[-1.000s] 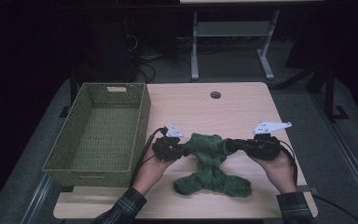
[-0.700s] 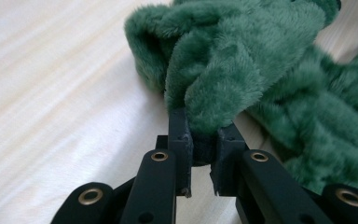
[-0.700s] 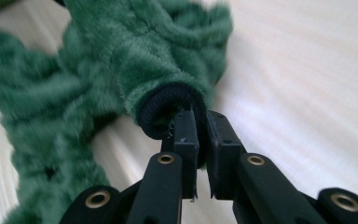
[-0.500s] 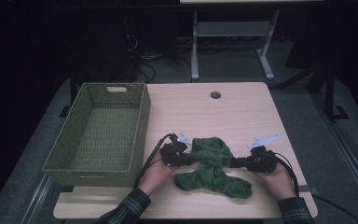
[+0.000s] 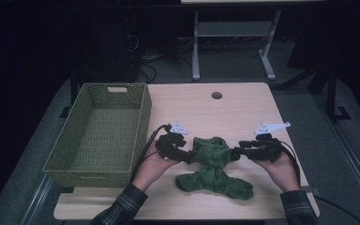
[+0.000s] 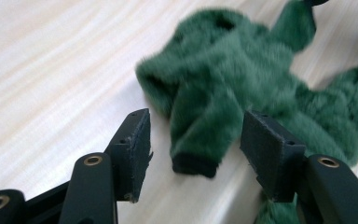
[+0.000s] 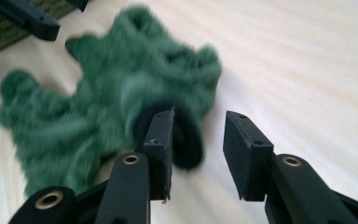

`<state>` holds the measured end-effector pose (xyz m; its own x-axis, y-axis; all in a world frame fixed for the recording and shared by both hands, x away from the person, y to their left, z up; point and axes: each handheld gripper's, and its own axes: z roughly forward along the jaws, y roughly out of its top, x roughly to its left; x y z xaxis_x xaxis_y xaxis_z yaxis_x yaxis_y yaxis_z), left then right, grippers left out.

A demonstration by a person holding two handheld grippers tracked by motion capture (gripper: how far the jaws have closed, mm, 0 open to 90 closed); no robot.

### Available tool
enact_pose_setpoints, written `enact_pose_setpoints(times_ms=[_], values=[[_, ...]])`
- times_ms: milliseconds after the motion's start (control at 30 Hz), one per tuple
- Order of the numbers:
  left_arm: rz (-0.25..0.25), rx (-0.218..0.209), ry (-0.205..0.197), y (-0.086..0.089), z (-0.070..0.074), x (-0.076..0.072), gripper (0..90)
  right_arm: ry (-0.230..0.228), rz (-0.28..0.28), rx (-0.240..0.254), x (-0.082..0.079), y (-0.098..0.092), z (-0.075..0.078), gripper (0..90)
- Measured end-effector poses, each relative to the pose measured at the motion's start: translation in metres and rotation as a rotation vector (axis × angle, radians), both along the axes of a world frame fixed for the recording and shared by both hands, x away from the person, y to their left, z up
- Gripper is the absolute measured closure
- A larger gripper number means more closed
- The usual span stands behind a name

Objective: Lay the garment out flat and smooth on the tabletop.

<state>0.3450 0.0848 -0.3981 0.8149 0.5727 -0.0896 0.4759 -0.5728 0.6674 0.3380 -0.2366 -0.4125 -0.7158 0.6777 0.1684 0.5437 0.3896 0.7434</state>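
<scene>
1. The woven green basket [image 5: 98,133] stands at the left of the wooden table [image 5: 243,110], as it did a second ago; nothing lies in it. It carries a pale tag on its far wall, too small to read.

2. The left gripper [image 5: 183,156] has just been opening its jaws. In the left gripper view the left gripper [image 6: 193,137] has its pads apart on either side of a dark-cuffed sleeve end of the green fleece garment [image 6: 242,88], not pressing it. A second ago this gripper was closed at the garment's left edge.

3. The garment [image 5: 213,166] lies crumpled on the table between the two hands, near the front edge and just right of the basket, in much the same place as before.

4. The right gripper [image 5: 236,153] has also just been opening. In the right gripper view the right gripper [image 7: 198,144] has its jaws parted, with a dark cuff behind one pad and bare table in the gap.

5. Judged from this, both grips have been let go, so the garment looks set down for the next fold or a fresh grasp.

6. No brand or readable writing shows anywhere.
</scene>
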Motion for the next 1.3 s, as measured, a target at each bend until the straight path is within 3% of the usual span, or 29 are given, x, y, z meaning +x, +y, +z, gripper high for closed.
enact_pose_setpoints(times_ms=[67, 233, 300, 400, 533, 567, 600, 633, 667, 700, 833, 867, 900, 967, 1000, 1033, 1067, 1167, 1300], values=[[0.001, 0.0, -0.001, -0.002, 0.002, 0.004, 41.7, -0.012, -0.002, 0.003, 0.005, 0.003, 0.002, 62.2], [0.002, 0.01, 0.001, -0.007, -0.001, 0.013, 41.3, -0.005, 0.019, -0.003, 0.037, 0.025, 0.009, 61.8], [0.011, 0.007, 0.006, -0.008, -0.002, 0.017, 41.3, 0.035, 0.031, -0.026, 0.056, 0.04, 0.004, 61.8], [0.021, -0.002, 0.006, -0.008, -0.001, 0.023, 41.3, 0.048, 0.04, -0.043, 0.067, 0.048, -0.003, 62.1], [0.032, -0.008, -0.003, -0.007, 0.002, 0.03, 41.3, 0.12, 0.05, -0.078, 0.082, 0.061, -0.018, 63.0], [0.034, -0.008, 0.0, -0.007, 0.002, 0.031, 41.3, 0.152, 0.071, -0.092, 0.086, 0.066, -0.026, 72.7], [0.039, -0.009, -0.003, -0.007, 0.002, 0.031, 41.3, 0.152, 0.071, -0.092, 0.086, 0.066, -0.026, 72.7], [0.041, -0.009, -0.002, -0.007, 0.002, 0.032, 41.3, 0.163, 0.092, -0.124, 0.087, 0.07, -0.031, 83.0], [0.043, -0.009, 0.0, -0.006, 0.002, 0.032, 41.3, 0.163, 0.092, -0.124, 0.087, 0.07, -0.031, 83.0], [0.046, -0.009, 0.0, -0.006, 0.002, 0.033, 41.3, 0.153, 0.1, -0.138, 0.087, 0.071, -0.032, 85.7], [0.049, -0.006, -0.003, -0.004, 0.003, 0.035, 41.3, 0.102, 0.098, -0.103, 0.08, 0.069, -0.017, 87.9], [0.053, -0.009, -0.005, -0.004, 0.004, 0.036, 41.3, 0.049, 0.087, -0.08, 0.076, 0.066, -0.005, 88.3], [0.056, -0.013, -0.005, -0.004, 0.005, 0.036, 41.3, 0.049, 0.087, -0.08, 0.076, 0.066, -0.005, 88.3], [0.061, -0.016, -0.01, -0.005, 0.006, 0.038, 41.3, 0.003, 0.078, -0.058, 0.072, 0.061, 0.008, 88.3], [0.058, -0.015, -0.016, -0.005, 0.007, 0.039, 41.3, -0.056, 0.071, -0.037, 0.069, 0.057, 0.019, 88.3], [0.062, -0.02, -0.016, -0.005, 0.008, 0.039, 41.3, -0.056, 0.071, -0.037, 0.069, 0.057, 0.019, 88.3], [0.068, -0.023, -0.019, -0.006, 0.008, 0.04, 41.3, -0.093, 0.062, -0.011, 0.067, 0.054, 0.028, 88.2], [0.076, -0.02, -0.03, -0.008, 0.008, 0.042, 41.3, -0.116, 0.052, -0.009, 0.067, 0.051, 0.03, 88.0], [0.089, -0.007, -0.035, -0.012, 0.003, 0.048, 41.3, -0.08, 0.024, -0.051, 0.071, 0.046, 0.012, 87.5]])
